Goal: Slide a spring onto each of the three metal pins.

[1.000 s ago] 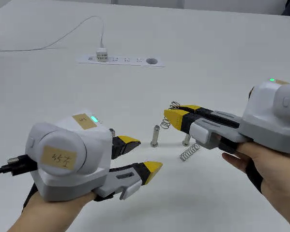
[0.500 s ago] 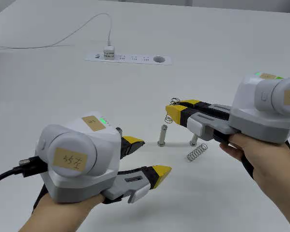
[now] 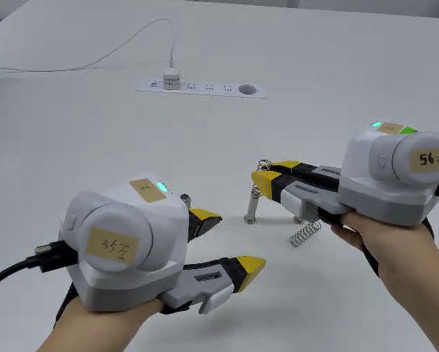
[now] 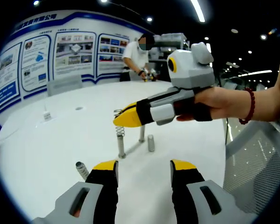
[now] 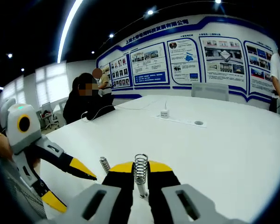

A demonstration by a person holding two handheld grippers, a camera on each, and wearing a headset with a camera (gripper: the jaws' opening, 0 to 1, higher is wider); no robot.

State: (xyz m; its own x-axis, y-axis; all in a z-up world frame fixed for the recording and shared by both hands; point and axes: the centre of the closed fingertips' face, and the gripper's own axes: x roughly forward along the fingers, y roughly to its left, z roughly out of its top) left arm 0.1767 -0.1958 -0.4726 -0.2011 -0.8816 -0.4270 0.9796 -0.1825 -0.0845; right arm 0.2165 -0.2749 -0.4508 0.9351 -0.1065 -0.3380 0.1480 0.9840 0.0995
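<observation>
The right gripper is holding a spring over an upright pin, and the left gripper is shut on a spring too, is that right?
No. The left gripper is open, with nothing between its jaws; the left gripper view shows it. The right gripper does hold a spring over an upright pin.

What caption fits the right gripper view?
Right gripper holds a spring upright at the top of a metal pin on the white table.
</observation>
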